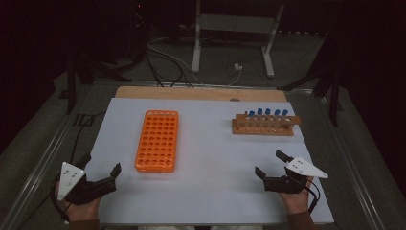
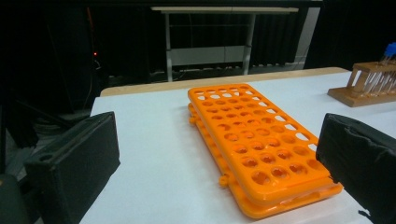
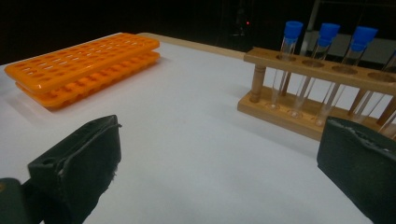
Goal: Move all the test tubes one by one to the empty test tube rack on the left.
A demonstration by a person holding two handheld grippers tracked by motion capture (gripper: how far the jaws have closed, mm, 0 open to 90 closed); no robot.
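An orange tube rack [image 1: 157, 140] with several empty holes lies flat on the white sheet, left of centre. A wooden rack [image 1: 265, 125] at the back right holds several clear tubes with blue caps [image 1: 267, 112]. My left gripper [image 1: 100, 165] rests at the front left, open, with nothing between its jaws. In the left gripper view its jaws [image 2: 217, 163] point at the orange rack [image 2: 252, 140]. My right gripper [image 1: 271, 164] sits at the front right, open and holding nothing. In the right gripper view [image 3: 217, 168] it faces the wooden rack [image 3: 322, 70] and the capped tubes [image 3: 292, 32].
The white sheet [image 1: 210, 191] covers a wooden board [image 1: 201, 92] whose far edge shows. Metal rails run along both sides. Beyond the table, cables [image 1: 163, 57] lie on the floor beside white frame legs [image 1: 196, 43]. Open sheet lies between the two racks.
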